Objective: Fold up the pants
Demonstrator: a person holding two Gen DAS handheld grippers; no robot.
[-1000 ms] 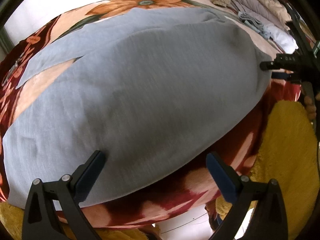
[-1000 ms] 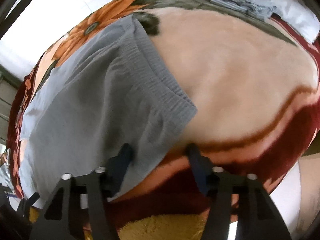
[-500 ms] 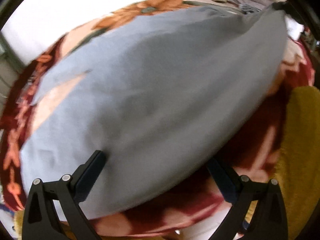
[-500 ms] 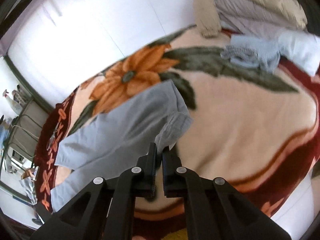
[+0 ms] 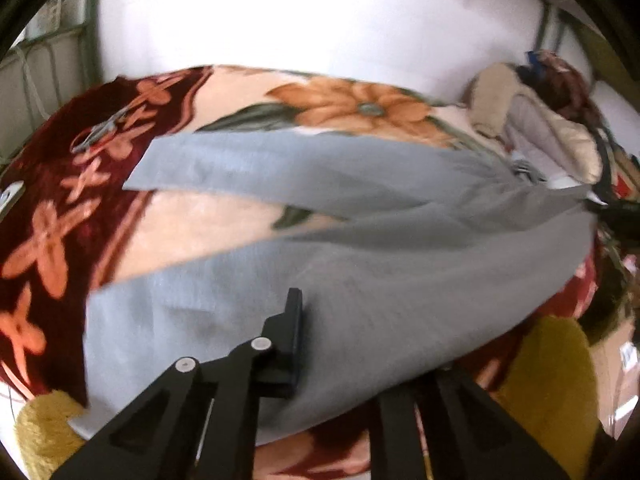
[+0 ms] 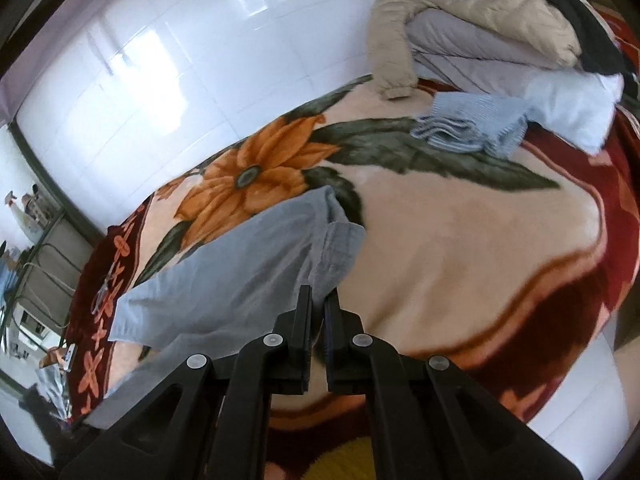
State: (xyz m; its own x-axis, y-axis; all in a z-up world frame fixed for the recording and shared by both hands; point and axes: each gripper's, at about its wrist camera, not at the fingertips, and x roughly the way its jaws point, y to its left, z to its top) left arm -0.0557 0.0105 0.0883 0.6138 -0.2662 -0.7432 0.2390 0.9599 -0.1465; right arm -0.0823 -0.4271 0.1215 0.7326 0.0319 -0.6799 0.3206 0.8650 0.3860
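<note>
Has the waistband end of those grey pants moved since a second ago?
Yes. The waistband, pinched in the right gripper, has lifted off the blanket and now sits nearer the orange flower, toward the wall.

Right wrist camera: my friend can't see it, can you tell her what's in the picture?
The right gripper is shut on the waistband corner of grey pants, lifting it off a flowery blanket. Behind lie folded blue clothes and a pile of bedding by a white tiled wall.

Left view motion-blurred; grey fabric pants [image 5: 400, 280] cover left claw's [image 5: 340, 344] right finger. Dark pile [image 6: 44, 428] at right view's lower-left edge unidentifiable.
</note>
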